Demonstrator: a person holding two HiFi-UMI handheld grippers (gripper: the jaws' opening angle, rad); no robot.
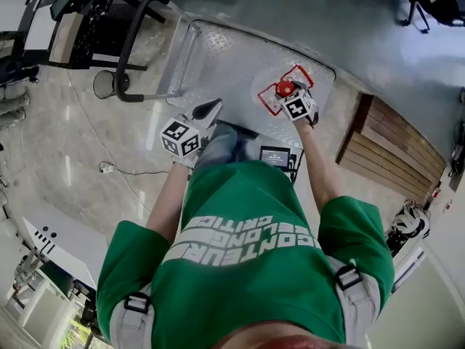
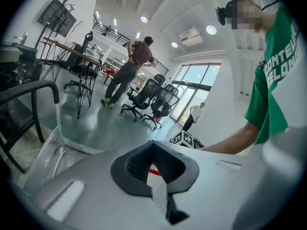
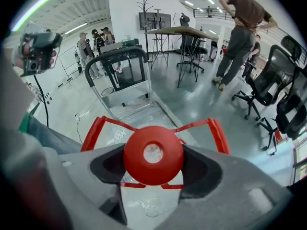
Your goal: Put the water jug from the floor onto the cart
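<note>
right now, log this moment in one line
right claw shut on water jug cap | left claw shut, empty | water jug over cart deck | resting or lifted: unclear

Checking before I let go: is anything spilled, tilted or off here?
Nothing stands out. The water jug stands upright on the cart deck, the right gripper has its jaws shut round the red cap, and no water shows on the deck.

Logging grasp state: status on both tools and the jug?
Right tool shut on red cap of clear plastic water jug. Left tool shut, empty. Jug over grey diamond-plate cart deck; nothing in the way.
</note>
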